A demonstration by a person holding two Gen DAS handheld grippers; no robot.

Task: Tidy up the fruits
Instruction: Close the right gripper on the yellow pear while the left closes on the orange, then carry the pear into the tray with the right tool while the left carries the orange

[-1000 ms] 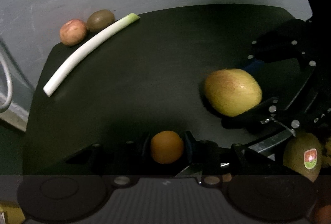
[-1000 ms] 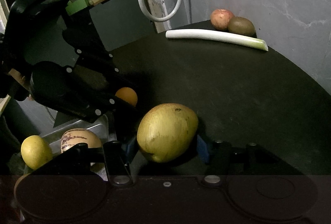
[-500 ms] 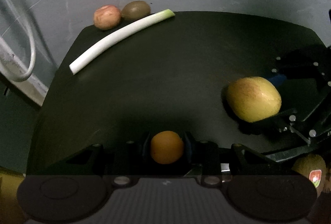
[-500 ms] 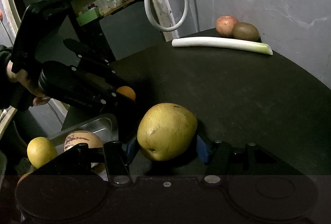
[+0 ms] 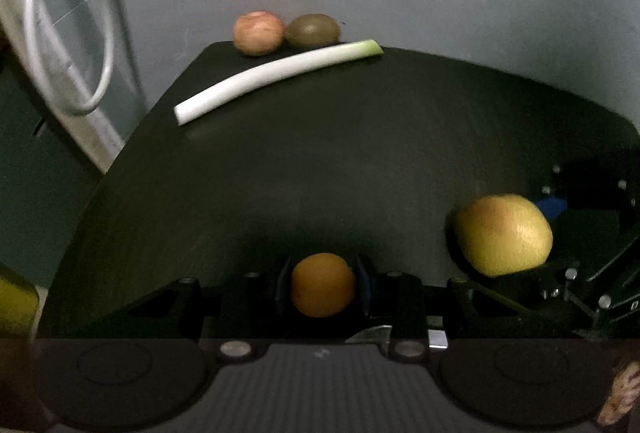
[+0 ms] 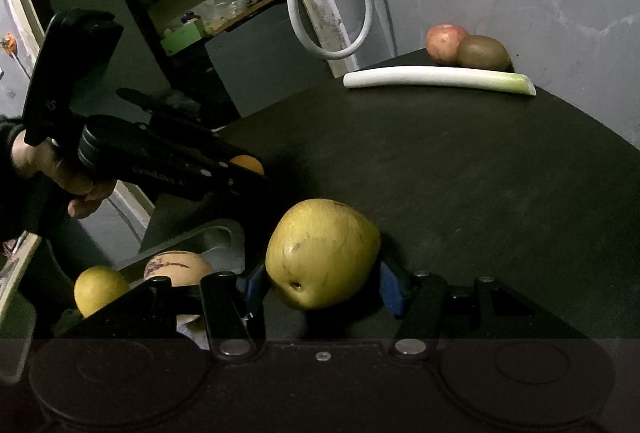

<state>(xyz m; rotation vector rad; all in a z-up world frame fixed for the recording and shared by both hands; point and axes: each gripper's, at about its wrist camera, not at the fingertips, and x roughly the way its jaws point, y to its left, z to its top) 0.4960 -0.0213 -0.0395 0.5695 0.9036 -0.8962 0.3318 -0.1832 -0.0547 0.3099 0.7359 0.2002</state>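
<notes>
Dark, matte table (image 5: 320, 161) set against a grey wall. At its far edge lies a leek (image 5: 276, 75), white end left and green end right in the left wrist view. Behind the leek rest an apple (image 5: 258, 38) and a kiwi (image 5: 313, 30), touching each other, against the wall.

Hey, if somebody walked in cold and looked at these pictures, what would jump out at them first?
Probably the two held fruits: a big yellow-green pear clamped in the right gripper, and a small orange fruit pinched in the left gripper, both low over the near part of the black table. Next, the long white leek at the far edge, with an apple and kiwi behind it.
</notes>
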